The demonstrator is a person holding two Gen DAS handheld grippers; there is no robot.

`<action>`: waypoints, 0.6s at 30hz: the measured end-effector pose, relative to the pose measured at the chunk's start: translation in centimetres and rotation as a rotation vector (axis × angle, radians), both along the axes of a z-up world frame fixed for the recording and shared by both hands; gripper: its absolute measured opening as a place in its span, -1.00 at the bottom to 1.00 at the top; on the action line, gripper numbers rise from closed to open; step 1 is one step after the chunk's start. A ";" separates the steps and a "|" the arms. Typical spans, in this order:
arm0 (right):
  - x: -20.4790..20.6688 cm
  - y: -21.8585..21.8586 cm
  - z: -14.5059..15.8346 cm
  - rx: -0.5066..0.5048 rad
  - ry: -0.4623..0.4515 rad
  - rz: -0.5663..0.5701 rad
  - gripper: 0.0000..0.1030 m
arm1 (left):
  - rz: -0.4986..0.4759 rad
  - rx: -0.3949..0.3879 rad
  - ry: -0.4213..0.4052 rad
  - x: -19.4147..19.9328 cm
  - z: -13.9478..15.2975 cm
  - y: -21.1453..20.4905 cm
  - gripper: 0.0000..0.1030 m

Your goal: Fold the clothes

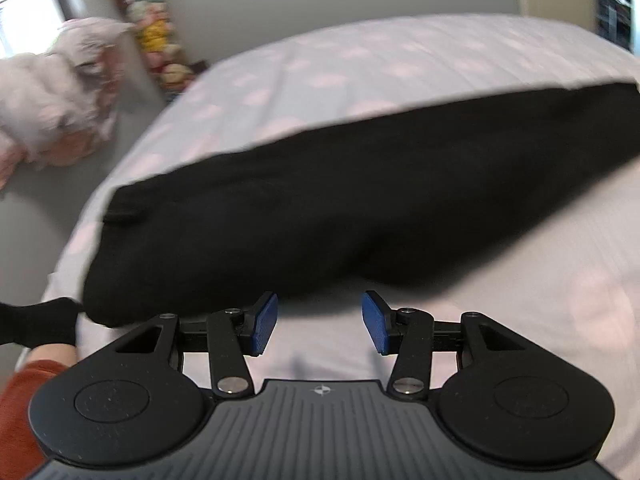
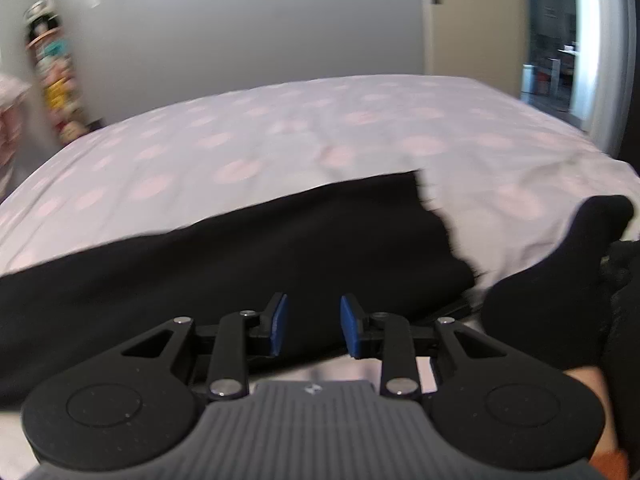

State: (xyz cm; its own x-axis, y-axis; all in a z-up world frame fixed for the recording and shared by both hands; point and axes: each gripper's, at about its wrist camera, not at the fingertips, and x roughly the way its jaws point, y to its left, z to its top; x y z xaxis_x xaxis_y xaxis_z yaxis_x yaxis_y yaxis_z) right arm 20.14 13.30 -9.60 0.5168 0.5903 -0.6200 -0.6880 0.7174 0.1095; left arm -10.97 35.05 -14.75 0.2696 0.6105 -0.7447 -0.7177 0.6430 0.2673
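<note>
A black garment (image 1: pixel 320 200) lies folded in a long band across the bed; it also shows in the right wrist view (image 2: pixel 240 256). My left gripper (image 1: pixel 319 322) is open and empty, its blue pads (image 1: pixel 264 322) just short of the garment's near edge, over bare sheet. My right gripper (image 2: pixel 313 324) is open and empty, low over the garment's near edge by its right end. The frames are motion-blurred.
The bed has a pale sheet with pink dots (image 1: pixel 360 64), also seen in the right wrist view (image 2: pixel 280 128). Black-socked feet are at the edges (image 1: pixel 36 324) (image 2: pixel 560 280). Plush toys (image 1: pixel 52 92) sit left, toy shelves (image 2: pixel 52 68) by the wall, a door (image 2: pixel 472 16) behind.
</note>
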 end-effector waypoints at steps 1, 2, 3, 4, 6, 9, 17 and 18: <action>-1.1 0.5 0.1 -0.004 0.009 0.030 -0.35 | -0.027 -0.004 0.015 0.6 -0.6 -0.3 0.07; -2.2 1.0 0.2 -0.008 0.014 0.065 -0.35 | -0.041 0.001 0.027 1.2 -1.3 -0.3 0.07; -3.4 1.6 0.2 -0.013 0.021 0.102 -0.35 | -0.051 0.009 0.037 1.6 -2.1 -0.4 0.07; -5.0 2.4 0.0 -0.019 0.034 0.147 -0.35 | -0.049 0.006 0.031 1.9 -2.6 0.0 0.07; -8.0 4.0 -0.2 -0.030 0.060 0.237 -0.35 | -0.042 -0.004 -0.004 2.0 -3.2 1.0 0.02; -13.0 7.2 -0.5 -0.040 0.094 0.392 -0.35 | -0.055 0.007 -0.061 1.7 -2.7 2.3 0.00; -24.3 13.7 -1.8 -0.107 0.044 0.781 -0.32 | -0.092 -0.125 -0.164 1.0 0.3 6.7 -0.23; -25.5 14.3 -2.0 -0.116 0.032 0.820 -0.31 | -0.088 -0.155 -0.185 0.9 0.8 7.4 -0.25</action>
